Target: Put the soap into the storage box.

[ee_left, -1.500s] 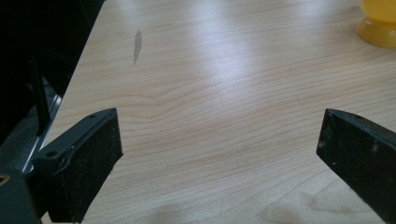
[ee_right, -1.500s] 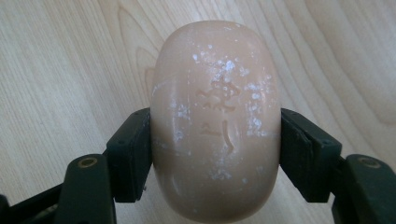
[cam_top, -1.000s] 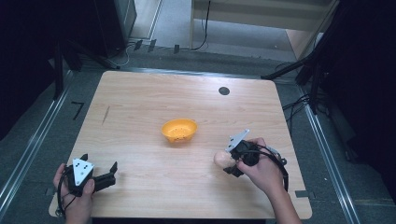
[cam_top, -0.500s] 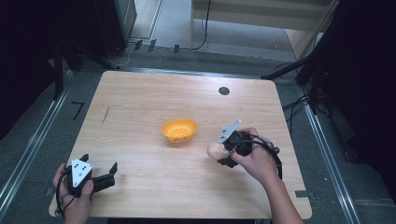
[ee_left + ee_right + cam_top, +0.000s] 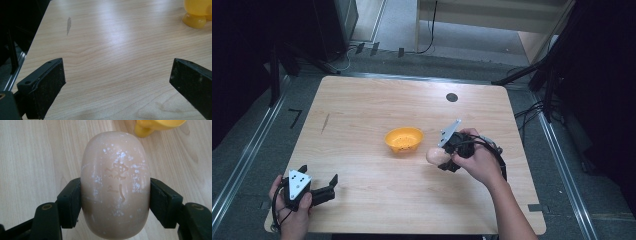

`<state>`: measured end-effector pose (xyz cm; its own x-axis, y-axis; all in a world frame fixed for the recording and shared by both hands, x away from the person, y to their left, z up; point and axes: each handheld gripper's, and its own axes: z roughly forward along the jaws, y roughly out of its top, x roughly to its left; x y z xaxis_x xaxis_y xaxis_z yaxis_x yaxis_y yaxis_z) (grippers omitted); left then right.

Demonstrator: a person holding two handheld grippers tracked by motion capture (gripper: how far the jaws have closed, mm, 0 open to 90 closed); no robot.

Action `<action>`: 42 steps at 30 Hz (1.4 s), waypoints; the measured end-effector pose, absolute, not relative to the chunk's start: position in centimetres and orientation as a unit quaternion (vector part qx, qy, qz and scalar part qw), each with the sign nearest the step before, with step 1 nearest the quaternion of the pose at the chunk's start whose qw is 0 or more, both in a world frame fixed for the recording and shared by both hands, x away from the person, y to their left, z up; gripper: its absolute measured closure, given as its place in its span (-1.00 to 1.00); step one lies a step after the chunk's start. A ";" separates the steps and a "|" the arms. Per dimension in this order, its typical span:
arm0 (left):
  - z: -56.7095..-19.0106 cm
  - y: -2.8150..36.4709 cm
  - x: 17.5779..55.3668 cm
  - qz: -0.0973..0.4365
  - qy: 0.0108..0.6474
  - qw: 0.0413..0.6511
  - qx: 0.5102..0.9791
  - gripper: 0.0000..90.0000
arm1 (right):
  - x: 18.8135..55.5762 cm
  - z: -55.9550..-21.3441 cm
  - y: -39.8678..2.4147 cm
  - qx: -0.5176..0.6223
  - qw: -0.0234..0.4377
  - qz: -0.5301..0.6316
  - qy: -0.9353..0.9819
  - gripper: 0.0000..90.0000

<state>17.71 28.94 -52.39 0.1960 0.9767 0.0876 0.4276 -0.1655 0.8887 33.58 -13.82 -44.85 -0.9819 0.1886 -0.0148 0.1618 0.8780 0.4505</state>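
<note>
Pinkish-beige soap bar (image 5: pixel 115 187), oval with a stamped mark and pale flecks, sits clamped across its middle between the two black jaws of the right gripper (image 5: pixel 115 195), raised a little over the wooden table (image 5: pixel 362 120). Just beyond it stands the orange bowl (image 5: pixel 404 139), near but not touching, and nothing can be seen lying inside it. Judging by this, the pick-up is done; carrying the soap over the bowl's rim and letting go is left. Near the table's front left corner, the left gripper (image 5: pixel 330 186) rests with jaws wide apart, holding nothing.
</note>
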 end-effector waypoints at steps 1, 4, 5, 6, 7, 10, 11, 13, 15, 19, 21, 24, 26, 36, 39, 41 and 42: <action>-52.4 28.9 17.7 0.359 0.522 0.379 0.674 -0.99 | 33.7 -44.8 -13.6 0.089 0.029 0.228 0.969 -0.25; -52.4 28.9 17.7 0.361 0.521 0.378 0.675 -0.99 | 34.0 -44.6 -13.3 0.079 0.032 0.232 0.969 -0.25; -52.4 28.9 17.7 0.360 0.521 0.378 0.675 -0.99 | 34.1 -44.5 -13.2 0.075 0.030 0.231 0.970 -0.25; -52.4 28.9 17.8 0.359 0.521 0.379 0.675 -0.99 | 34.2 -44.5 -13.1 0.072 0.028 0.230 0.970 -0.25; -52.4 28.9 17.7 0.359 0.521 0.379 0.675 -0.99 | 34.3 -44.4 -13.0 0.070 0.026 0.232 0.970 -0.25; -52.4 28.9 17.8 0.359 0.521 0.378 0.676 -0.99 | 34.7 -44.1 -12.7 0.052 0.015 0.251 0.966 -0.25; -52.4 28.9 17.8 0.360 0.520 0.377 0.677 -0.99 | 35.0 -44.1 -12.4 0.044 0.013 0.262 0.964 -0.25; -52.4 28.9 17.8 0.360 0.520 0.377 0.677 -0.99 | 35.2 -44.0 -12.3 0.039 0.015 0.263 0.964 -0.25; -52.4 28.9 17.8 0.359 0.521 0.379 0.675 -0.99 | 35.6 -44.0 -12.0 0.034 0.017 0.259 0.965 -0.25; -52.4 28.9 17.8 0.358 0.521 0.380 0.675 -0.99 | 36.5 -43.7 -11.3 0.022 0.015 0.258 0.966 -0.25; -52.4 28.9 17.8 0.358 0.521 0.380 0.675 -0.99 | 36.8 -43.6 -10.9 0.018 0.020 0.251 0.968 -0.25; -52.4 28.9 17.8 0.357 0.521 0.381 0.675 -0.99 | 37.2 -43.7 -10.6 0.013 0.022 0.255 0.966 -0.25; -52.4 29.0 17.8 0.358 0.521 0.381 0.675 -0.99 | 37.6 -43.7 -10.2 0.010 0.019 0.251 0.968 -0.25; -52.4 29.0 17.8 0.357 0.520 0.382 0.675 -0.99 | 39.3 -43.8 -7.9 -0.007 0.015 0.240 0.971 -0.26; -52.4 29.0 17.7 0.357 0.521 0.385 0.673 -0.99 | 39.8 -43.8 -7.1 -0.013 0.015 0.230 0.973 -0.26; -52.4 29.0 17.8 0.356 0.521 0.386 0.673 -0.99 | 40.1 -43.8 -6.5 -0.015 0.019 0.226 0.974 -0.26; -52.4 29.0 17.8 0.356 0.521 0.386 0.673 -0.99 | 40.3 -43.8 -6.3 -0.014 0.020 0.229 0.973 -0.26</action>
